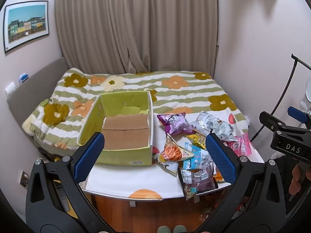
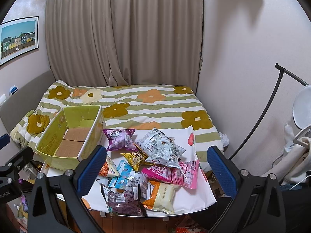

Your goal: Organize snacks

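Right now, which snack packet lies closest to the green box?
The purple packet, at the pile's far left corner, lies right beside the green box; the silver, gold and pink packets lie farther right.

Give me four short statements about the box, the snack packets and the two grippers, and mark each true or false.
1. The green box is empty. True.
2. The left gripper grips a packet. False: it is open and holds nothing.
3. The purple packet lies inside the box. False: it lies on the table, beside the box.
4. The right gripper is open above the snack pile. True.
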Tool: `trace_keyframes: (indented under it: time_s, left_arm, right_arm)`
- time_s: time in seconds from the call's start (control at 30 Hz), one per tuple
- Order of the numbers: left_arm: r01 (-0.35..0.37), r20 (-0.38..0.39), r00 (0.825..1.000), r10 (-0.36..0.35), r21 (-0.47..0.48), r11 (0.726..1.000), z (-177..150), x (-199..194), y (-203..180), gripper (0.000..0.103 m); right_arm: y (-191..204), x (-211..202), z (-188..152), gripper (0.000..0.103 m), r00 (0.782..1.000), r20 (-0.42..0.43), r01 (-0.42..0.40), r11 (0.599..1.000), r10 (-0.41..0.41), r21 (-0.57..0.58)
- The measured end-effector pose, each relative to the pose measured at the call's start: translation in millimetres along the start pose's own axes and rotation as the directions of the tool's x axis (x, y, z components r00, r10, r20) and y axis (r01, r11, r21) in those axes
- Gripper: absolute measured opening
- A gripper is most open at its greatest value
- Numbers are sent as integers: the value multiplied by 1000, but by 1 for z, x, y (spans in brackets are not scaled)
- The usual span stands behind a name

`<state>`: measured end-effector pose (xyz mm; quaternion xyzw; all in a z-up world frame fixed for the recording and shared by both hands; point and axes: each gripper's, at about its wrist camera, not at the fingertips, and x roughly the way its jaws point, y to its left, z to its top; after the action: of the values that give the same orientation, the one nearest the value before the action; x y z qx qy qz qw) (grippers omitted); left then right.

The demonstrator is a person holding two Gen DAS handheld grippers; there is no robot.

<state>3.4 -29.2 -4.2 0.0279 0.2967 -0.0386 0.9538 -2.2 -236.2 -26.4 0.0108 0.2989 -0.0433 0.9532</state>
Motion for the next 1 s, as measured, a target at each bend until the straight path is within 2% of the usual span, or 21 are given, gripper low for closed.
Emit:
trace_keyframes:
  time_s: [1.0]
  left_arm:
    - [2,1,1000,-2,-1,1000,-1,1,-3,103]
  right_arm:
    - [0,0,2,103,1000,-4,0,1000,0,-1]
